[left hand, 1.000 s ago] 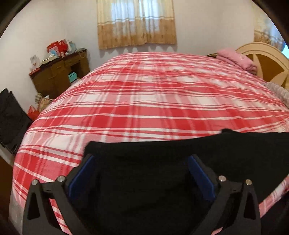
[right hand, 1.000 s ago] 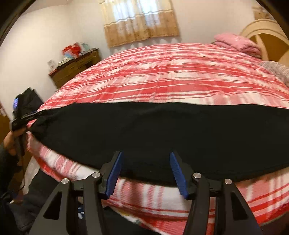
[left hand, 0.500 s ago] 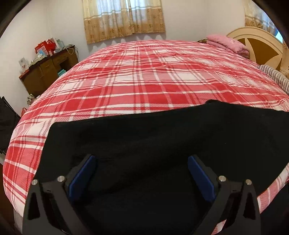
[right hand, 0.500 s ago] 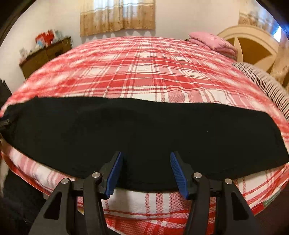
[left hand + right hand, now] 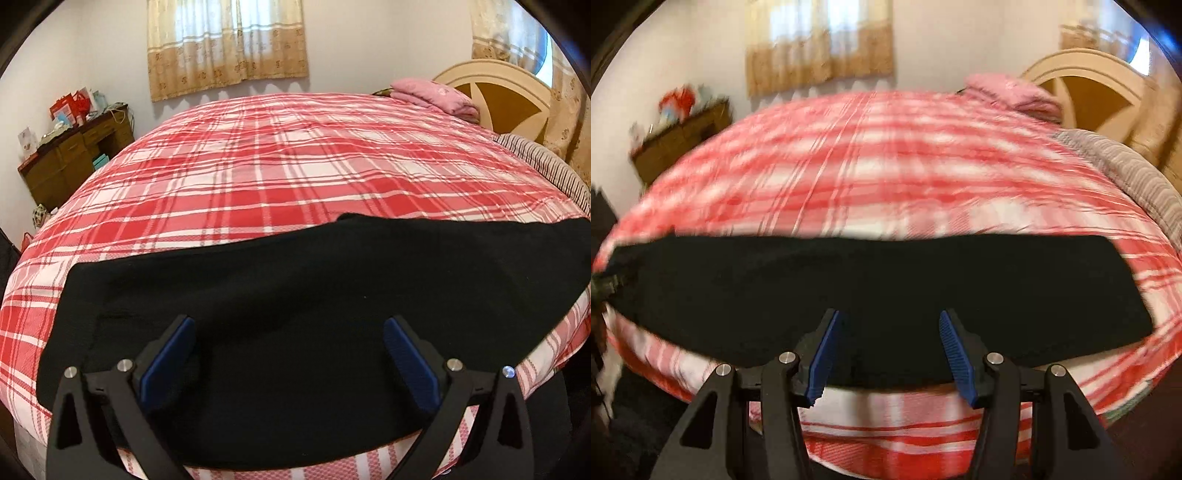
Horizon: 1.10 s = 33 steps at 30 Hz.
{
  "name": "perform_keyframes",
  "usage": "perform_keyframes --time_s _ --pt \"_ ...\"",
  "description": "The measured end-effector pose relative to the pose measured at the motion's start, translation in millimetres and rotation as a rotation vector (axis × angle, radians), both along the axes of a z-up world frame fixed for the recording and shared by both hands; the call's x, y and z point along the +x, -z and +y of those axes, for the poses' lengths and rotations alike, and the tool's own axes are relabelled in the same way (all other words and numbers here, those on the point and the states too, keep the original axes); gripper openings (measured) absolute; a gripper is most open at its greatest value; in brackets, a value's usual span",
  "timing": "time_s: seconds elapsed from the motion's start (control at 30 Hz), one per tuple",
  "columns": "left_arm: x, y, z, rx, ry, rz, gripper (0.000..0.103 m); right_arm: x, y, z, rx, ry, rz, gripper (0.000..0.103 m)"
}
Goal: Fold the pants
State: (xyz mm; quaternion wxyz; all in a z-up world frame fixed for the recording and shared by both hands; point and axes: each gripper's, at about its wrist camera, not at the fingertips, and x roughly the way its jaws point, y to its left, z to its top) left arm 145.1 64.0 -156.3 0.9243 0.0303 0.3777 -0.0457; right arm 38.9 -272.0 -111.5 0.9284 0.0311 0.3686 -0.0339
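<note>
A wide bed (image 5: 295, 177) covered in a red and white plaid sheet is filling both wrist views, stretching away beyond the fingers of each gripper. Black pants (image 5: 295, 295) are lying flat in a long band across the near edge of the bed, running crosswise just ahead of and beneath both pairs of fingers.

In the left wrist view, the left gripper (image 5: 288, 354) is hovering over the pants with its blue-padded fingers (image 5: 166, 354) spreading wide apart; only dark cloth is showing in the gap, and nothing is being pinched. In the right wrist view, which is blurring, the right gripper (image 5: 888, 350) is hanging over the near edge of the pants (image 5: 868, 295), its fingers (image 5: 955, 350) standing apart and gripping nothing.

Far beyond the fingers, a cream and tan headboard (image 5: 498, 92) is standing to the right, with a folded pink blanket (image 5: 432, 92) lying before it and a striped pillow (image 5: 546, 166) below. A beige curtain (image 5: 225, 44) is hanging straight ahead on the far wall. A brown dresser (image 5: 74, 155) is standing far off to the left.
</note>
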Motion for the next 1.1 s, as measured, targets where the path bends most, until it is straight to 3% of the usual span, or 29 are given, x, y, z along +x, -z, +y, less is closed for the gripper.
perform_keyframes --time_s 0.2,0.27,0.37,0.5,0.6,0.73,0.93,1.0,1.03,1.1 --pt "-0.8 3.6 10.7 0.044 -0.030 -0.006 0.103 -42.6 -26.8 -130.5 0.325 0.264 -0.149 0.057" --pt "-1.4 4.3 16.6 0.049 -0.047 -0.011 0.103 -55.5 -26.4 -162.0 0.378 0.337 -0.179 0.057" --pt "-0.9 8.5 23.9 0.082 -0.067 -0.014 0.103 -64.1 -19.3 -189.2 0.444 0.373 -0.186 0.057" --pt "-0.1 16.7 43.4 0.116 -0.105 -0.006 0.103 -56.6 -0.7 -197.9 0.560 0.304 -0.162 0.057" --pt "-2.2 14.0 61.3 0.079 -0.123 -0.019 0.103 -51.0 6.5 -196.3 0.537 0.307 -0.156 0.052" --pt "-2.6 6.5 71.7 0.115 -0.138 -0.050 0.103 -44.8 4.2 -200.1 0.532 0.309 -0.176 0.052" --pt "-2.2 4.6 105.2 0.086 -0.214 -0.060 0.103 -29.1 12.4 -208.2 0.537 0.282 -0.192 0.051" --pt "-2.4 6.8 111.8 0.092 -0.231 -0.063 0.103 -27.2 12.2 -208.5 0.538 0.261 -0.180 0.043" --pt "-1.5 8.7 114.7 0.091 -0.238 -0.059 0.103 -25.6 15.0 -209.6 0.571 0.235 -0.167 0.031" --pt "-0.6 11.9 120.9 0.067 -0.247 -0.057 0.103 -27.0 21.7 -211.5 0.616 0.220 -0.172 0.030"
